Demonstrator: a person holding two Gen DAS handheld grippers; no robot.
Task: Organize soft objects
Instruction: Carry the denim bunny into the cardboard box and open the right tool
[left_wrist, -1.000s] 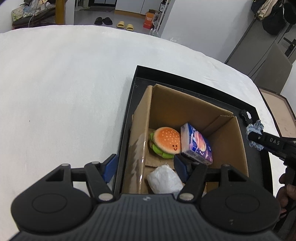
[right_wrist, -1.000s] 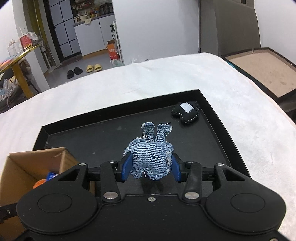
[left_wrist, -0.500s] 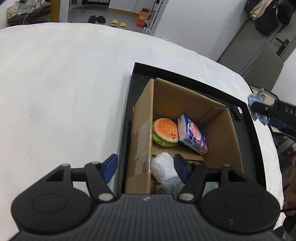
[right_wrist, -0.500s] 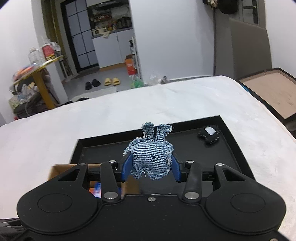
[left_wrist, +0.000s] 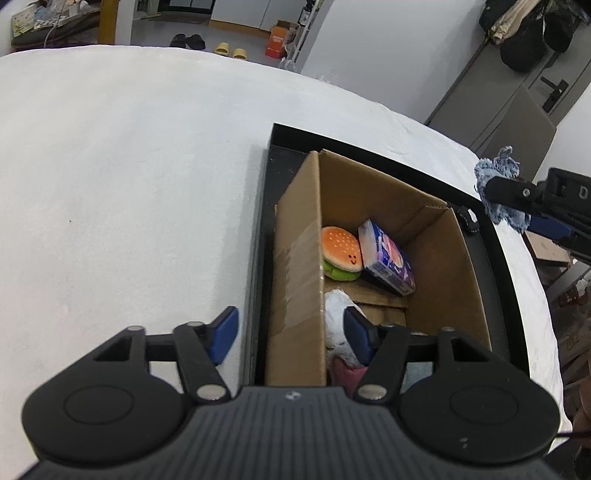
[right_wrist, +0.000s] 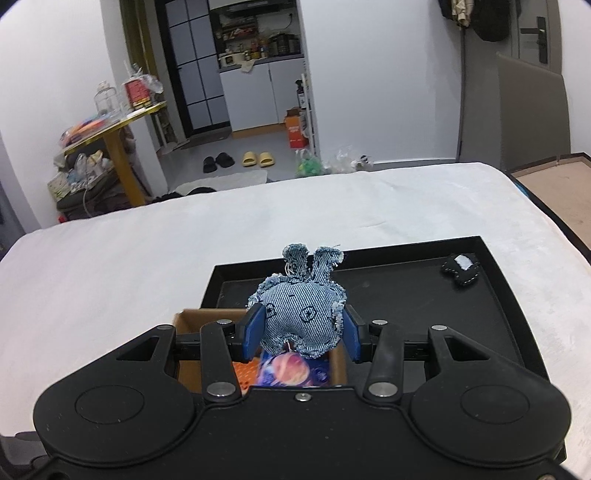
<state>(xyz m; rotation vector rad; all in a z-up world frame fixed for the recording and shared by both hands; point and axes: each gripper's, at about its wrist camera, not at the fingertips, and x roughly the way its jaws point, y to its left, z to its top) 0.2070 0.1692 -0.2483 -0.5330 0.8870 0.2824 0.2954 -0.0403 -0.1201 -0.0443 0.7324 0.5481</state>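
Right claw (right_wrist: 301, 334) gripped a denim plush above the open box while the left claw (left_wrist: 291, 334) straddled the box wall.

The blue pads pressed both sides of the denim plush (right_wrist: 301, 319), which hung in the air over the cardboard box (left_wrist: 373, 184); the box stood in the black tray (right_wrist: 491, 314) on the white tabletop (left_wrist: 129, 166). The left claw's jaws were closing, one pad outside the box's left wall and one inside near a white crumpled bag (left_wrist: 338, 310), with the wall between them and neither pad pressing it. Inside lay a burger plush (left_wrist: 341, 253) touching a purple tissue pack (left_wrist: 386, 258). A small black plush (right_wrist: 461, 267) sat in the tray's far corner.
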